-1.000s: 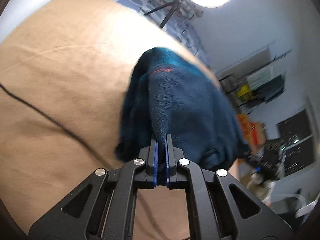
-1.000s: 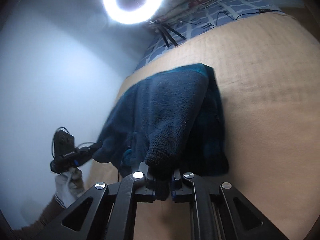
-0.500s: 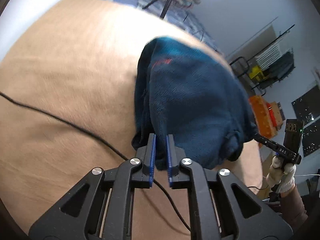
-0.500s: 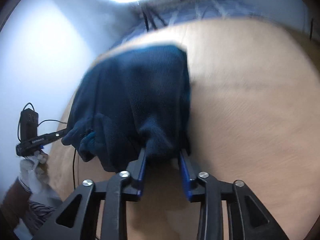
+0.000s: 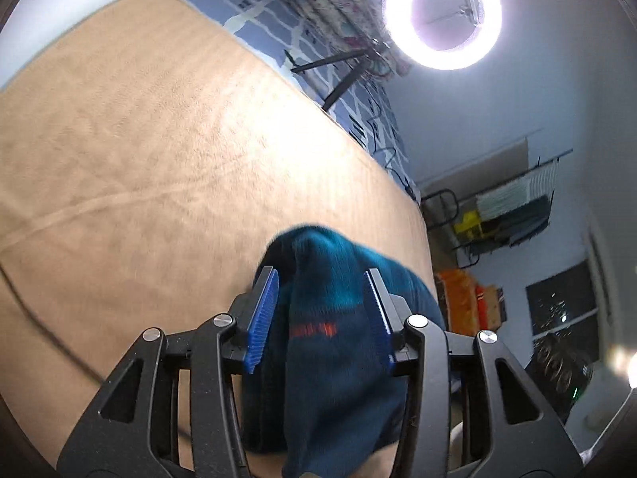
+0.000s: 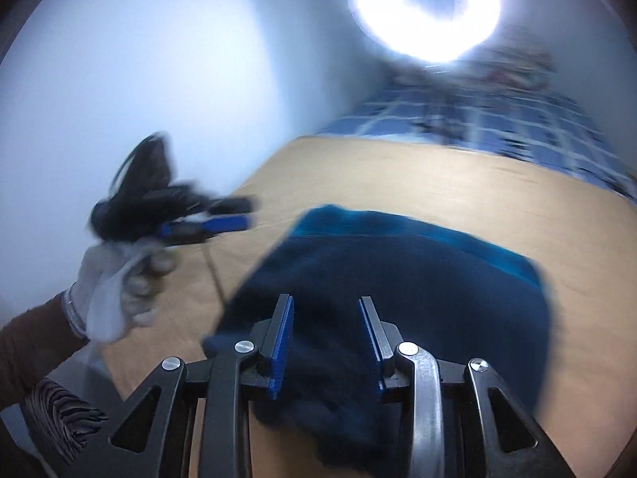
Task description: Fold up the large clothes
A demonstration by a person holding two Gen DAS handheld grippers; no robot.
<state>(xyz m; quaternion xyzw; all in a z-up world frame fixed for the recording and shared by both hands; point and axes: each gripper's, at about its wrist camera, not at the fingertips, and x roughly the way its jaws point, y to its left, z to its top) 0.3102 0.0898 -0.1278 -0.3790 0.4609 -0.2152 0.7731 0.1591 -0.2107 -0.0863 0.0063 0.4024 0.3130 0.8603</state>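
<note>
1. Since the earlier frames, both pairs of fingers have been spread apart: the left gripper (image 5: 320, 298) and the right gripper (image 6: 326, 326), which were pinched on folds of the fleece garment (image 5: 330, 342), are now seen wide open with nothing clamped.
2. At the far left of the left wrist view, a dark cable (image 5: 47, 342) is seen lying across the tan blanket (image 5: 167, 151).
3. In the middle of that view, the dark blue and teal garment is seen bunched on the blanket, between the blue ribbed pads (image 5: 262, 314) and passing below them; whether the cloth touches the pads cannot be told.
4. A short line of red lettering (image 5: 312, 330) is shown on the garment, too blurred to be read.
5. Toward the right, a lit ring light (image 5: 442, 12) is seen on its stand above a blue patterned sheet (image 5: 262, 12), and a rack with hanging items (image 5: 513, 207) is seen against the wall.
6. At the left of the right wrist view, the left gripper (image 6: 235, 215) is seen, blurred by motion, held in a white-gloved hand (image 6: 123, 279) above the blanket's edge.
7. Right of it, the garment (image 6: 418, 279) is seen lying as a folded dark blue slab with a teal band along its far edge, its near end reaching between the open fingers (image 6: 282, 338).
</note>
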